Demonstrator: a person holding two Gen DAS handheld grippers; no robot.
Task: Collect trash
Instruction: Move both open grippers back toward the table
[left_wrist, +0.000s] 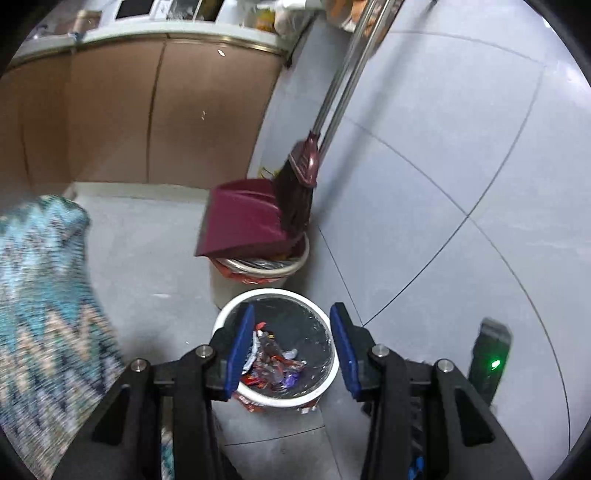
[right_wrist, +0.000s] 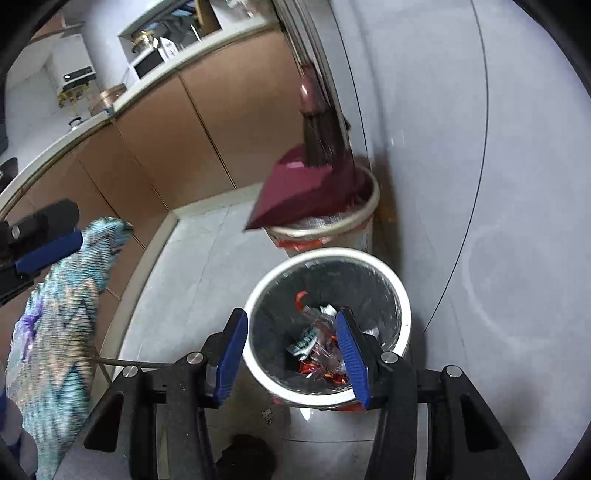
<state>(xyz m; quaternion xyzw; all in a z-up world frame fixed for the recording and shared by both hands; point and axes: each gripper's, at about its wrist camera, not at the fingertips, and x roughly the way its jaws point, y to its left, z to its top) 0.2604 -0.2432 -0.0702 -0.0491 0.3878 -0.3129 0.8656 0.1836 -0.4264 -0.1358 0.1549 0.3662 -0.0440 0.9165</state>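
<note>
On the grey tiled floor by the wall stands a white bin (left_wrist: 334, 354), its black liner holding the wrappers (left_wrist: 275, 363). Above it the left gripper (left_wrist: 291, 349) and right gripper (right_wrist: 291, 356) both hang part open with nothing between their blue pads. Just beyond, a maroon dustpan (left_wrist: 240, 221) and broom (left_wrist: 299, 184) sit in a second bin (left_wrist: 229, 284)

Grey tiled floor (left_wrist: 147, 251) with thin dark grout lines. Brown cabinets (left_wrist: 110, 118) run along its far edge, pale countertop (right_wrist: 155, 88) above. Left of cabinets, white wall (right_wrist: 29, 107). Right of cabinets, grey tiled wall (left_wrist: 461, 129).
</note>
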